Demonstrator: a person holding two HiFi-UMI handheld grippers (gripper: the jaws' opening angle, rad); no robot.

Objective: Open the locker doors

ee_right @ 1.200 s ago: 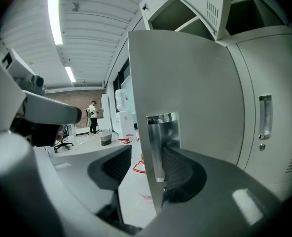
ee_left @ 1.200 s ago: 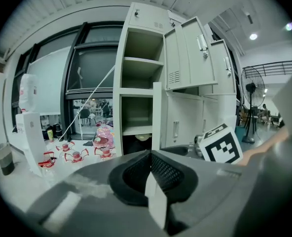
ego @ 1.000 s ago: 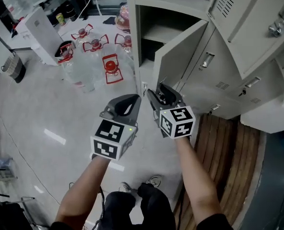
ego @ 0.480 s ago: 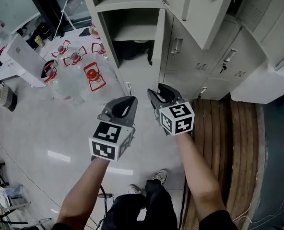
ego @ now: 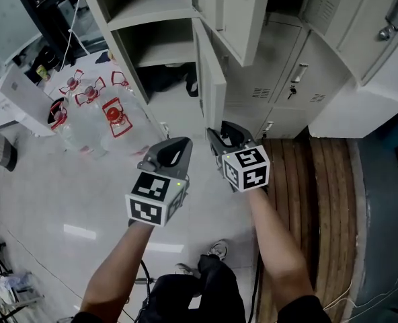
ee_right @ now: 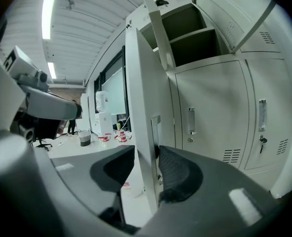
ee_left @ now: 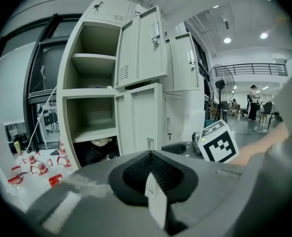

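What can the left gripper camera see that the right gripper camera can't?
Only the left gripper view shows a standing fan and the marker cube of the right hand-held gripper. Only the right gripper view shows the edge of the locker door between that gripper's jaws, which have just been closing on it. Both show the grey lockers with open compartments.

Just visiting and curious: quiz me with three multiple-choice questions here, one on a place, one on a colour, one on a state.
1. The red-handled water bottles stand: A on the floor beside the lockers; B on a locker shelf; C on the boards.
2. The locker doors are: A blue; B pale grey; C black.
3. The left gripper has its jaws: A wide apart; B on a bottle; C together, empty.
Answers: A, they sit on shiny floor; B, every door looks pale grey; C, its jaws meet.
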